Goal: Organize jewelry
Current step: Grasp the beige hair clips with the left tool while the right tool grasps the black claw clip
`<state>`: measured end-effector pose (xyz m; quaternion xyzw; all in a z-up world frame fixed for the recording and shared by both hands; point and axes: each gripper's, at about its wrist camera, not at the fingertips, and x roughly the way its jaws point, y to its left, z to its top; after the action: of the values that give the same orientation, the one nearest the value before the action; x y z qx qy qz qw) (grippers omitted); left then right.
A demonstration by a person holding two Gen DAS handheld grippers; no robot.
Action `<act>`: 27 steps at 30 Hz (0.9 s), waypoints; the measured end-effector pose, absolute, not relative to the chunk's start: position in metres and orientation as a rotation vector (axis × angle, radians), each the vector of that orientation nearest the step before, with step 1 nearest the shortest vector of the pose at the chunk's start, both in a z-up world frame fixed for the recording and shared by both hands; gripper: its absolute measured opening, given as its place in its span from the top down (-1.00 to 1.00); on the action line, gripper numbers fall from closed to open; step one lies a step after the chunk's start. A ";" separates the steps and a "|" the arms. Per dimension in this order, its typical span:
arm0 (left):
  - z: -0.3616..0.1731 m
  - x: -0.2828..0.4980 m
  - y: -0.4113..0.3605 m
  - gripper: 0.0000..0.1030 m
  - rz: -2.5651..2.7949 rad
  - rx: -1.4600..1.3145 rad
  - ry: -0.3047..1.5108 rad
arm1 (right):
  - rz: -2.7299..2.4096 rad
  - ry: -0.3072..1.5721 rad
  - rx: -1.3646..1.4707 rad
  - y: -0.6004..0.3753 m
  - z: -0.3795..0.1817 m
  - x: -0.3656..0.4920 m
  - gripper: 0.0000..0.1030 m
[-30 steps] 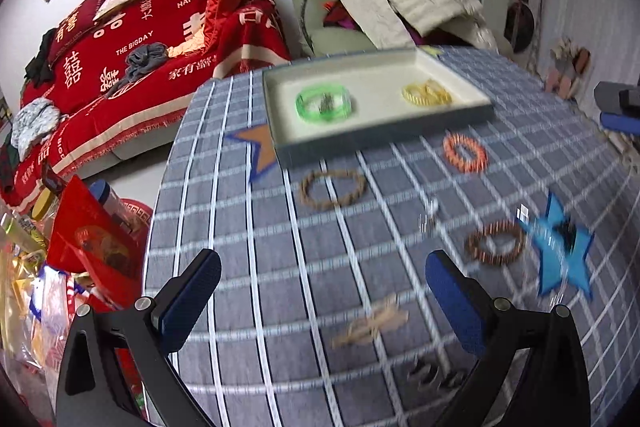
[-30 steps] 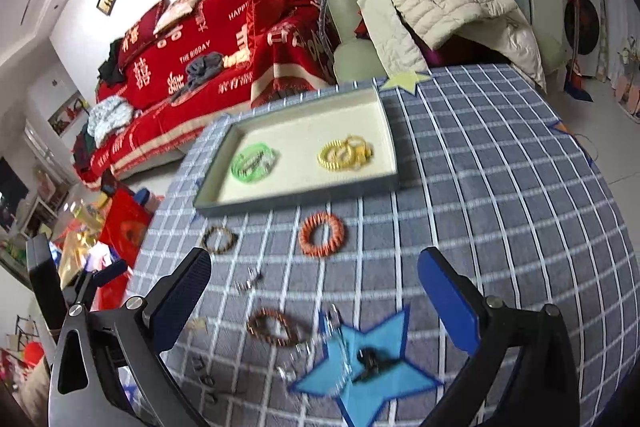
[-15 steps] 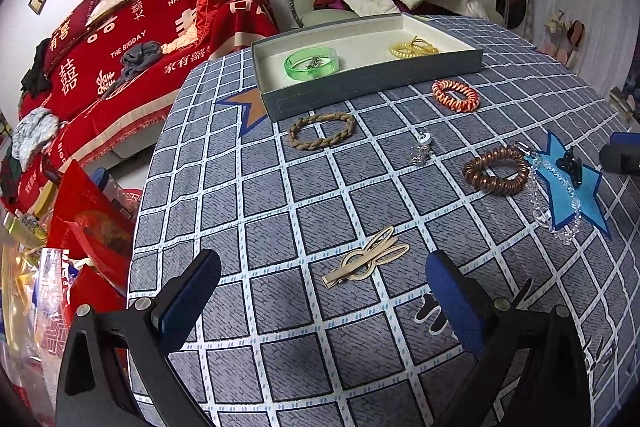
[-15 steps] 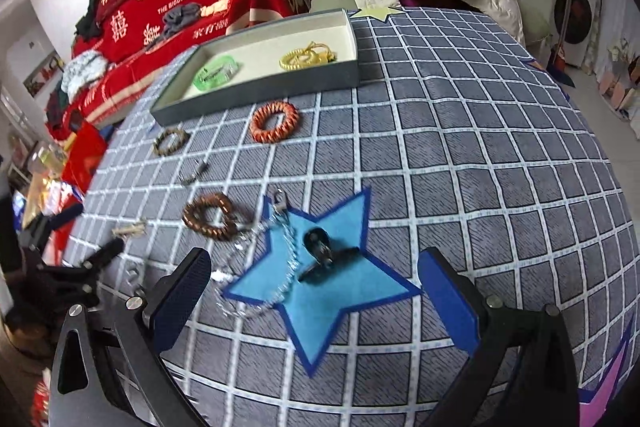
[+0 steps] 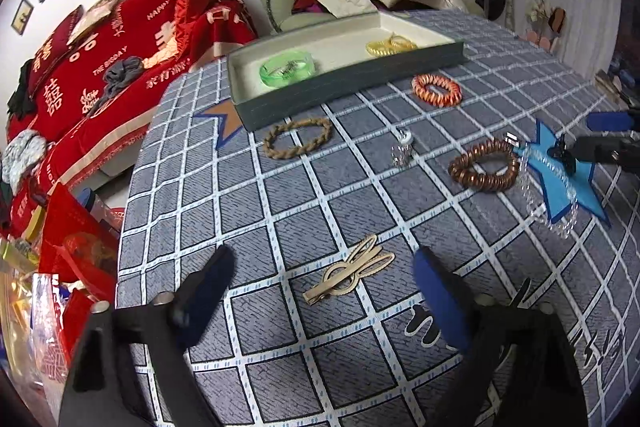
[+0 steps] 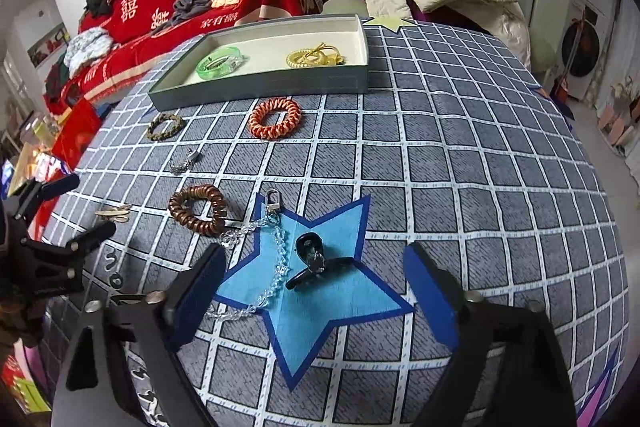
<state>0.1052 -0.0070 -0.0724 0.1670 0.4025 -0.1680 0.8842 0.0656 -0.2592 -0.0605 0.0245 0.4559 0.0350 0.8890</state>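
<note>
Right hand-held gripper (image 6: 312, 291) jaws just narrowed, not gripping; black claw clip (image 6: 314, 261) between pads, on blue star (image 6: 320, 311). Left hand-held gripper (image 5: 320, 287) open, beige hair clip (image 5: 350, 273) between fingers on surface (image 5: 280, 195).

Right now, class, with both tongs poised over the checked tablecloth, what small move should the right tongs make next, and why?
Probably lower the right tongs, whose jaws have just been closing, onto the small black claw clip. It lies untouched between them on the blue paper star, while the grey tray holds only two pieces so far.
</note>
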 end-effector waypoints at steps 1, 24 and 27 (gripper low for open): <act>-0.073 0.106 -0.007 -1.00 -0.350 0.351 0.840 | 0.072 0.955 0.044 -0.259 -0.063 0.068 -0.33; -0.080 0.103 -0.014 0.22 -0.546 0.282 0.944 | 0.078 1.006 0.038 -0.263 -0.082 0.071 0.23; -0.079 0.100 -0.015 0.22 -0.538 0.290 0.941 | 0.072 1.007 0.054 -0.264 -0.082 0.070 0.23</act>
<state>0.0997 -0.0151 -0.0795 0.1373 0.4461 -0.2551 0.8468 0.0703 -0.2644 -0.0819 0.0258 0.4822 0.0344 0.8750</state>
